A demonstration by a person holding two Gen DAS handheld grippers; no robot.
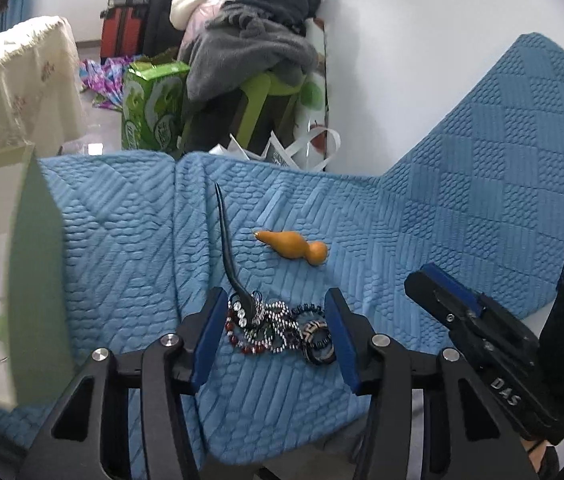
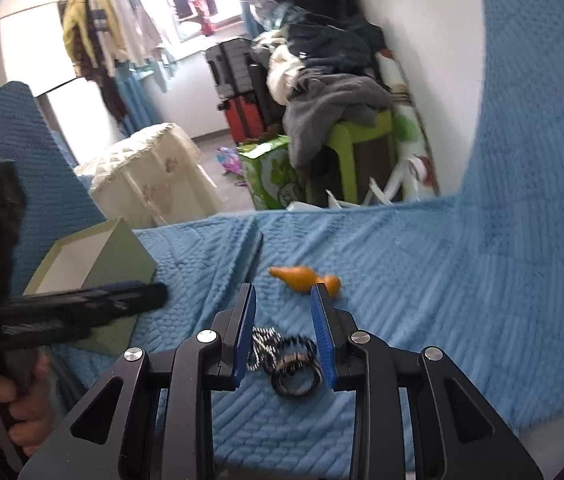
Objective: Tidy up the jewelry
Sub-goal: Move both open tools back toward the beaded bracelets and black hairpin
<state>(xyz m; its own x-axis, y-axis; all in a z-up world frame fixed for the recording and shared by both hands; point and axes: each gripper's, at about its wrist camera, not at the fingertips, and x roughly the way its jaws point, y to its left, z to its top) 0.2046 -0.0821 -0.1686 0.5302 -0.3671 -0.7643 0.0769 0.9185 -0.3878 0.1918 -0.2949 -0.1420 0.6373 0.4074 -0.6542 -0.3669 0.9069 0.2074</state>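
A tangle of jewelry [image 1: 278,328] lies on the blue quilted cover [image 1: 361,208]: black-and-white beaded strands, dark red beads and patterned bangles. A black hair stick [image 1: 226,240] rises out of it. My left gripper [image 1: 276,300] straddles the tangle, its blue pads close to both ends without visibly pressing on it. An orange gourd pendant [image 1: 293,246] lies just beyond. The right gripper [image 1: 425,278] hovers at the right. In the right wrist view my right gripper [image 2: 282,292] stands open with nothing held, above the jewelry [image 2: 282,356], its tips near the gourd [image 2: 301,276].
A pale green open box [image 1: 30,260] stands at the left on the cover, also seen as the box [image 2: 94,256] behind the left gripper [image 2: 154,292], which a hand [image 2: 2,400] holds. Beyond the cover's edge are a green stool [image 1: 258,92], piled clothes and suitcases.
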